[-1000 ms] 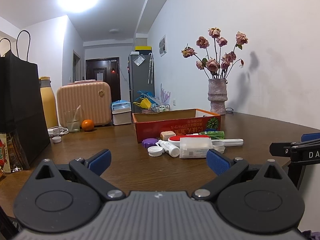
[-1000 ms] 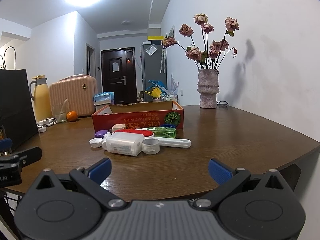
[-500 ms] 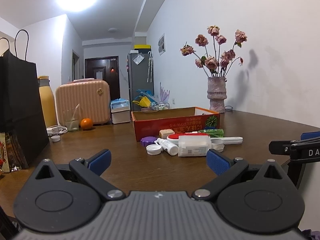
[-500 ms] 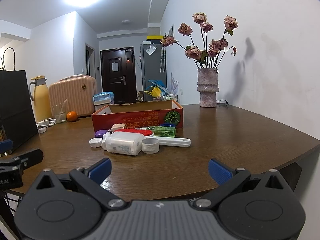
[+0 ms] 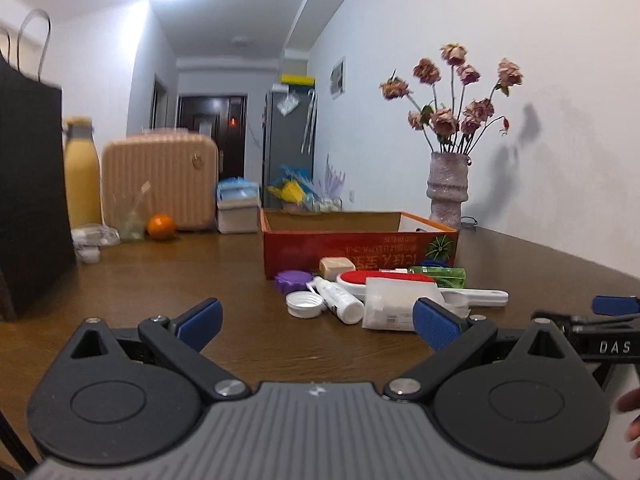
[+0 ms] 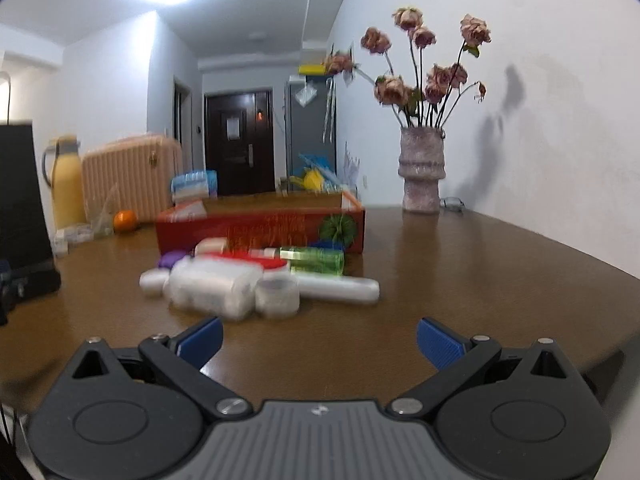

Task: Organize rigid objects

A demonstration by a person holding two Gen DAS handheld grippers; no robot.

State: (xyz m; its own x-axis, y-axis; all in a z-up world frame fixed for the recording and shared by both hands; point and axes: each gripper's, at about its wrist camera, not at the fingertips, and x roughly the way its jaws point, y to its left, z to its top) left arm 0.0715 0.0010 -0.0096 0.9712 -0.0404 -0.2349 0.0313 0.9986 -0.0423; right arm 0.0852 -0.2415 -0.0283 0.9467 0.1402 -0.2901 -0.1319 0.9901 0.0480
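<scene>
A red cardboard box (image 5: 360, 246) (image 6: 260, 228) lies open on the brown table. In front of it sits a cluster of small items: a purple lid (image 5: 293, 280), a white cap (image 5: 305, 304), a small white bottle (image 5: 338, 300), a clear plastic container (image 5: 394, 304) (image 6: 214, 286), a red-topped white brush (image 5: 380, 278), a green bottle (image 5: 438, 271) (image 6: 316, 260) and a tan block (image 5: 337, 267). My left gripper (image 5: 318, 322) hovers open just short of the cluster. My right gripper (image 6: 318, 340) is open too, closer to the clear container, holding nothing.
A black paper bag (image 5: 30, 196) stands at the left. Behind it are a yellow flask (image 5: 82, 172), a pink suitcase (image 5: 160, 184) and an orange (image 5: 161, 226). A vase of dried roses (image 5: 447, 188) stands at the back right near the wall. The table edge (image 6: 600, 280) curves close on the right.
Both grippers have moved forward over the table toward the cluster. The right wrist view is now motion-blurred. Jaws stay wide apart on both.
</scene>
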